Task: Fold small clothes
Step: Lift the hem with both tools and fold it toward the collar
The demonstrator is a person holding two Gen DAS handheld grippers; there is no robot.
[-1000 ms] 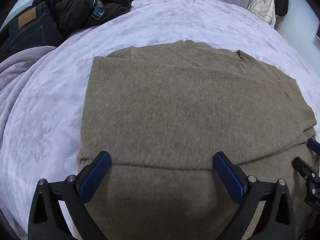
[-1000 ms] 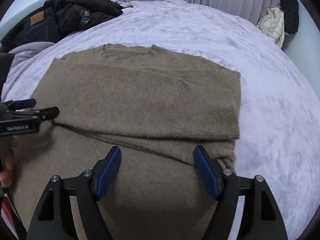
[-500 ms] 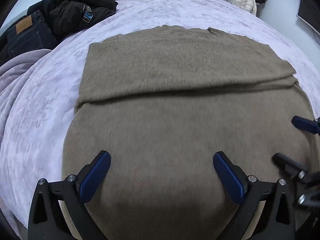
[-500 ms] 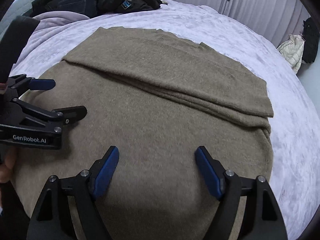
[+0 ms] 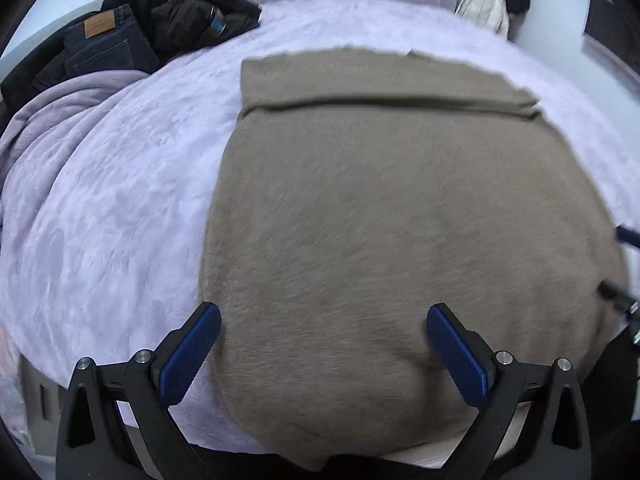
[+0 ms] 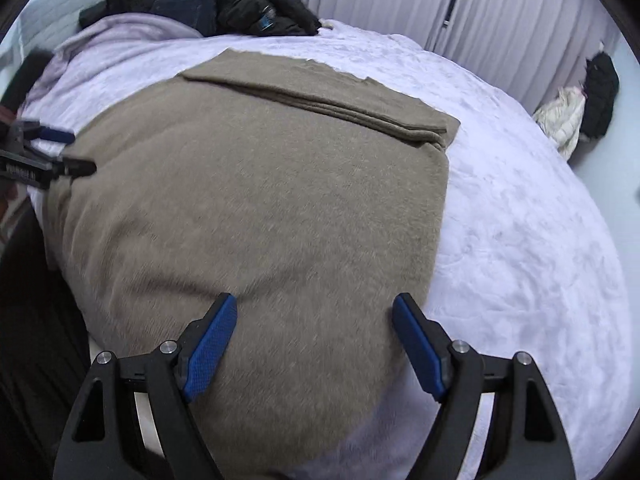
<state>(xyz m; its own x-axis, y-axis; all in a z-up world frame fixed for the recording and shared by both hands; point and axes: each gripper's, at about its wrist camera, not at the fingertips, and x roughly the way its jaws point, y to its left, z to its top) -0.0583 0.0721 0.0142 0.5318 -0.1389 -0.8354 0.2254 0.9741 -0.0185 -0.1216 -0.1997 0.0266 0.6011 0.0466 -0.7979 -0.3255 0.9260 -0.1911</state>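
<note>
Presently, at far left, a pile of dark clothes (image 5: 152, 36) with jeans lies at the head of the bed (image 5: 100, 208), well apart from the work. Next to it, a lilac blanket (image 5: 56, 112) is bunched on the cover.

The left gripper (image 5: 323, 346) hovers low over the near left part of the sweater (image 5: 400, 208). Its jaws stand wide apart and hold nothing; the left pad sits over the sweater's left edge, where the bed cover shows.

The brown sweater lies flat across the middle of the bed, its near hem hanging over the bed's edge. A folded band runs across its far end, lying on top of the body.

The right gripper (image 6: 314, 342) hovers over the near right part of the sweater (image 6: 260, 208). Its jaws also stand wide and empty. At far right, a pale jacket (image 6: 564, 120) sits by the curtain (image 6: 420, 0).

Risks, as judged: the fabric is thick and fuzzy, so a shallow pinch could take only the top layer or slip off. Uneven lifting by the two grippers would skew the next fold. The overhanging hem could drag the garment off the edge once it is disturbed.
</note>
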